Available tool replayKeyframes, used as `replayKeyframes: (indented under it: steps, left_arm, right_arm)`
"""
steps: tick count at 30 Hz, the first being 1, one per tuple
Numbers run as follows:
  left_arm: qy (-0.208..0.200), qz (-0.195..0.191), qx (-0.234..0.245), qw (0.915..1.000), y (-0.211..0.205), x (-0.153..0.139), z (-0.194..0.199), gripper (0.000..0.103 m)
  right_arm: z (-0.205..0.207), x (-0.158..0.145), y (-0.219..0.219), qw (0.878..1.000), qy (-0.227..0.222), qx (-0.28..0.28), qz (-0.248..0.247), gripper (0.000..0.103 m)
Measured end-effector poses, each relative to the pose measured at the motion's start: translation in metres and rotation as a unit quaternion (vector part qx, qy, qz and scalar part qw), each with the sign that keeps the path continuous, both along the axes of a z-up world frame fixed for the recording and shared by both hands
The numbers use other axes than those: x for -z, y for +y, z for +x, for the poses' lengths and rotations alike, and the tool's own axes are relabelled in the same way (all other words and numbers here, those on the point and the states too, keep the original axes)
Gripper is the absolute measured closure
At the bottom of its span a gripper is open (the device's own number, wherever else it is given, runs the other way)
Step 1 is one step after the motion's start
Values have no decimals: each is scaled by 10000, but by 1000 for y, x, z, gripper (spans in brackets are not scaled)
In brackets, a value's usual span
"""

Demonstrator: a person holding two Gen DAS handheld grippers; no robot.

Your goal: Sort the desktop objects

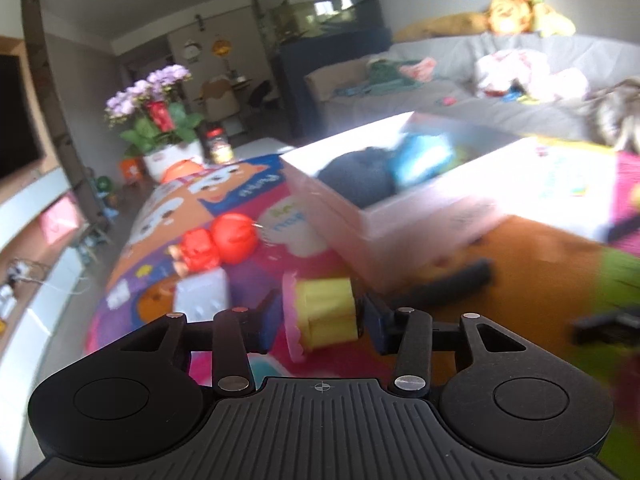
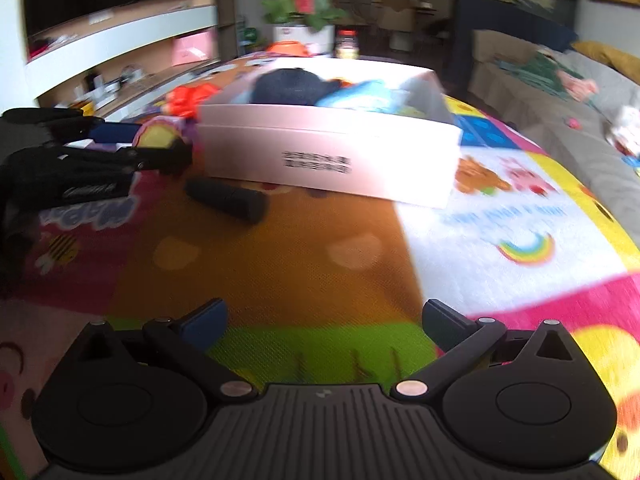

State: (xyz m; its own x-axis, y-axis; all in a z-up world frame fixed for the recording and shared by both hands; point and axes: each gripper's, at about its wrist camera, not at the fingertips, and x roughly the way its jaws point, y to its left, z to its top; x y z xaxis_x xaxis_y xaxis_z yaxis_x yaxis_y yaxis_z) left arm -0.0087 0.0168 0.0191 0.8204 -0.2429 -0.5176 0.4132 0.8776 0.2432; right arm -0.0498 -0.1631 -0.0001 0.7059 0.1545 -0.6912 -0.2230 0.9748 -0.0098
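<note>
Left gripper (image 1: 320,314) clamps a yellow toy cup (image 1: 324,312) with a pink rim just above the patterned worktop (image 2: 280,264), near the white box (image 2: 332,160); the right gripper (image 2: 324,320) hangs spread and empty over bare mat. The round, tilted cup looks liable to twist or slip from the pads on the way to the box. A black cylinder (image 2: 226,200) lies against the box's near wall, in the path. A red doll (image 1: 218,246) and a white block (image 1: 202,296) lie beside the cup.
</note>
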Motion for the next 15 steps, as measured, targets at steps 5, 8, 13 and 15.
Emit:
replayKeyframes:
  steps: [5,8,13,15]
  left_arm:
    - [236,-295,251,9990,4,2,-38,53]
    - [373,-533,282,9975,8,4,-47,52]
    - [400,-800,70,9960,23,1,-52,36]
    - [474,-957,-65,9943,30,0,-50,28]
  right_arm:
    - [28,-11,21,9998,-57,-176,-40,0]
    - [47,-9,26,9997,-50,-91,-237,0]
    - [46,-15,23,9905,-509,533,-1159,1]
    - [41,-25,18,9932,-470,430,-974,1]
